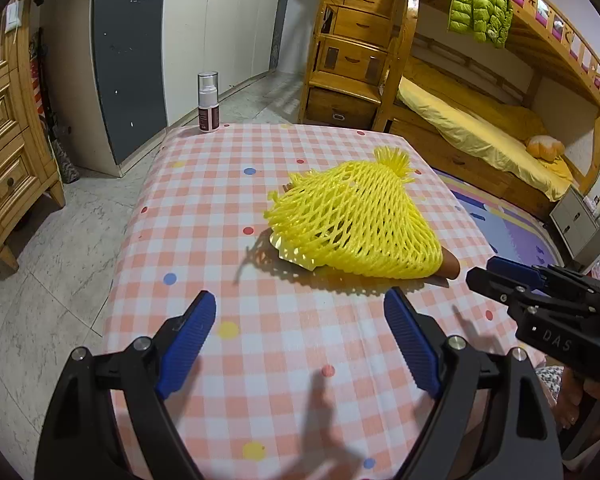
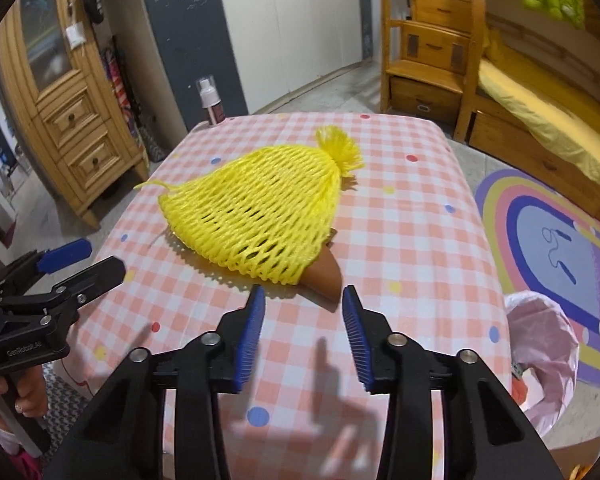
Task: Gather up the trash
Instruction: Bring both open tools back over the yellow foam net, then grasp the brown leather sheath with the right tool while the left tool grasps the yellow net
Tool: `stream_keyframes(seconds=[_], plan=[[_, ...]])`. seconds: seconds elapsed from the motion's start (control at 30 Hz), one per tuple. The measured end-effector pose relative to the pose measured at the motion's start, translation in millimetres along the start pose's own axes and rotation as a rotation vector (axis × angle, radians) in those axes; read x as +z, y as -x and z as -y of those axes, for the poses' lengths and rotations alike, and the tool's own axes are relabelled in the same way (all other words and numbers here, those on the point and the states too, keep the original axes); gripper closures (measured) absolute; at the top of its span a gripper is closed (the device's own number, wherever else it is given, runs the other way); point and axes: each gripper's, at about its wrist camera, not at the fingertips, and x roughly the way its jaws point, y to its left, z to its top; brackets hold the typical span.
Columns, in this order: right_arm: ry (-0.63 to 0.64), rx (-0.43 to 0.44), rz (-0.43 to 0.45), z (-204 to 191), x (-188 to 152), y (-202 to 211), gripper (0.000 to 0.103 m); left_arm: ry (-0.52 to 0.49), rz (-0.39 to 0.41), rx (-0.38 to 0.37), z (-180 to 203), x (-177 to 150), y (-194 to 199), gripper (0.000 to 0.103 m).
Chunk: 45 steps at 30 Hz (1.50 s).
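A yellow foam fruit net [image 1: 356, 224] [image 2: 260, 216] with a tufted end lies in the middle of the table. A brown shell-like piece [image 2: 326, 276] [image 1: 450, 268] pokes out from under its near edge. My left gripper [image 1: 300, 298] hovers open over the cloth, short of the net, with nothing between its blue pads. My right gripper [image 2: 303, 292] is open too, its jaws narrower, and its tips stand just short of the brown piece without touching it. Each gripper shows in the other's view: the right [image 1: 484, 270] at the right edge, the left [image 2: 86, 262] at the left edge.
The table wears a pink checked cloth with dots [image 1: 260, 208] [image 2: 412, 220]. A spray bottle [image 1: 208, 102] [image 2: 210, 100] stands at its far left corner. A bin lined with a pink bag [image 2: 540, 312] sits on the floor beside the table's right edge. A wooden cabinet and a bunk bed surround the table.
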Motion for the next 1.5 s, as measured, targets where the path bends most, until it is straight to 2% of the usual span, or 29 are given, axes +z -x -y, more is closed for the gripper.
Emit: stream_keyframes(seconds=[0.17,0.23,0.37,0.4,0.47,0.5,0.53,0.57,0.6,0.63,0.77,0.87,0.97,1.03,1.1,1.27,1.5], plan=[[0.054,-0.007,-0.011,-8.2,6.6,-14.4,0.062,0.004,0.009,0.026,-7.6,4.8,-4.0,0.019],[0.061,-0.007,-0.013,-9.2,10.4,-19.6,0.053,0.012,0.010,0.039,-12.7,6.4,-4.6,0.019],[0.045,-0.006,-0.031,-9.9,18.6,-36.4,0.052,0.038,0.007,0.054,-23.0,7.5,-4.3,0.019],[0.042,-0.009,-0.035,-10.2,19.6,-39.5,0.054,0.041,0.007,0.057,-24.6,7.3,-3.7,0.019],[0.054,-0.010,-0.033,-15.1,20.9,-43.7,0.067,0.048,0.005,0.061,-27.3,5.9,-2.6,0.019],[0.067,-0.009,-0.032,-18.4,20.9,-43.9,0.075,0.051,0.003,0.061,-28.3,5.3,-2.1,0.019],[0.088,-0.005,-0.032,-23.5,20.2,-43.9,0.089,0.054,0.002,0.062,-29.0,4.9,-1.9,0.019],[0.097,0.004,-0.034,-26.1,19.8,-43.7,0.091,0.058,0.001,0.062,-30.1,3.8,-0.9,0.019],[0.103,0.012,-0.033,-27.6,19.0,-42.3,0.099,0.061,0.001,0.060,-31.1,2.8,0.1,0.019],[0.107,0.023,-0.032,-29.9,17.6,-39.4,0.101,0.062,0.001,0.059,-31.3,1.7,1.0,0.019],[0.120,0.092,-0.027,-41.6,9.9,-22.1,0.101,0.057,0.003,0.051,-30.3,-1.9,5.9,0.019],[0.128,0.139,-0.052,-50.2,0.3,-14.3,0.100,0.056,-0.003,0.039,-27.4,-4.8,7.9,0.019],[0.126,0.174,-0.098,-53.3,-11.1,-10.2,0.096,0.052,-0.018,0.029,-23.4,-8.6,6.0,0.019],[0.121,0.152,-0.091,-50.2,-16.8,-4.1,0.078,0.057,-0.036,0.016,-20.8,-11.9,1.9,0.020],[0.116,0.116,-0.068,-44.3,-21.8,4.1,0.069,0.066,-0.056,0.001,-17.8,-13.4,-4.3,0.020],[0.078,0.096,-0.046,-27.0,-28.9,11.8,0.069,0.101,-0.102,-0.072,-13.9,-7.4,-26.5,0.025],[0.099,0.146,-0.071,-26.5,-33.2,-6.2,0.069,0.106,-0.144,-0.089,-7.3,1.5,-51.4,0.029]])
